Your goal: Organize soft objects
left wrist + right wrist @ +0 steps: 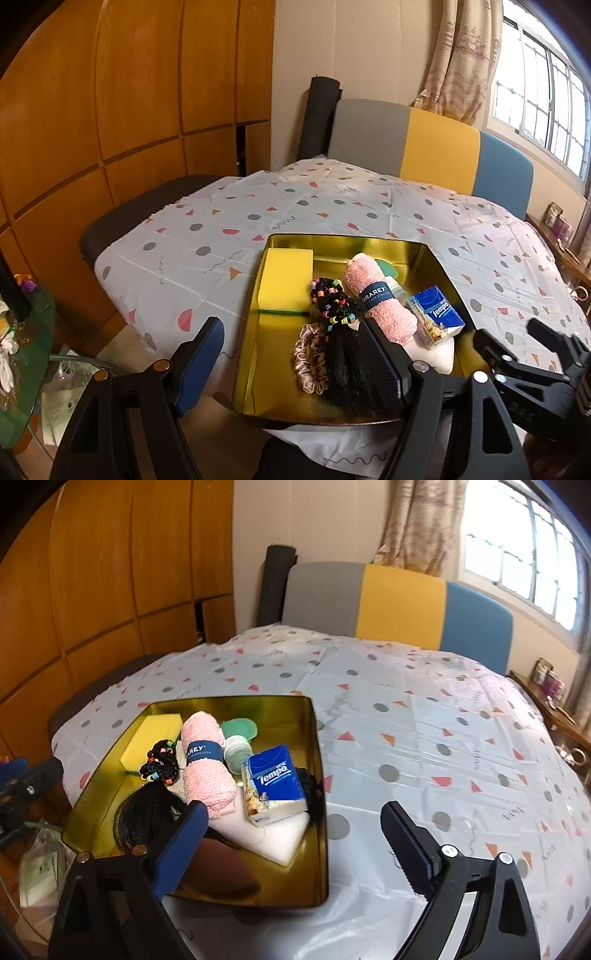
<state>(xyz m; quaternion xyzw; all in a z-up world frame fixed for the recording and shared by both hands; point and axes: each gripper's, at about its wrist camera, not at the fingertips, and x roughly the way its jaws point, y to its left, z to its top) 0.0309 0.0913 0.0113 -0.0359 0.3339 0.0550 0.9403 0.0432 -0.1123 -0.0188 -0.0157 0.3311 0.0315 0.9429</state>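
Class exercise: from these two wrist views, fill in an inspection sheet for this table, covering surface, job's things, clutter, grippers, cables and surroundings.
Surface: patterned tablecloth, bare beside the tin.
Job's things: gold tin holds yellow sponge, pink towel roll, Tempo tissue pack, scrunchie, beaded hair ties, black hairpiece.
Clutter: nothing seen on the cloth.
Grippers: left gripper open, empty; right gripper open, empty.
Cables: nothing seen.
Surroundings: tricolour chair, wooden cabinets, window.

Both hand-held grippers tilted downward, jaws spread

The left gripper (291, 350) holds its fingers wide apart with nothing between them. The right gripper (295, 834) is spread just as wide and empty; seen from the left wrist it sits just to that gripper's right (524, 354), apparently not touching it.
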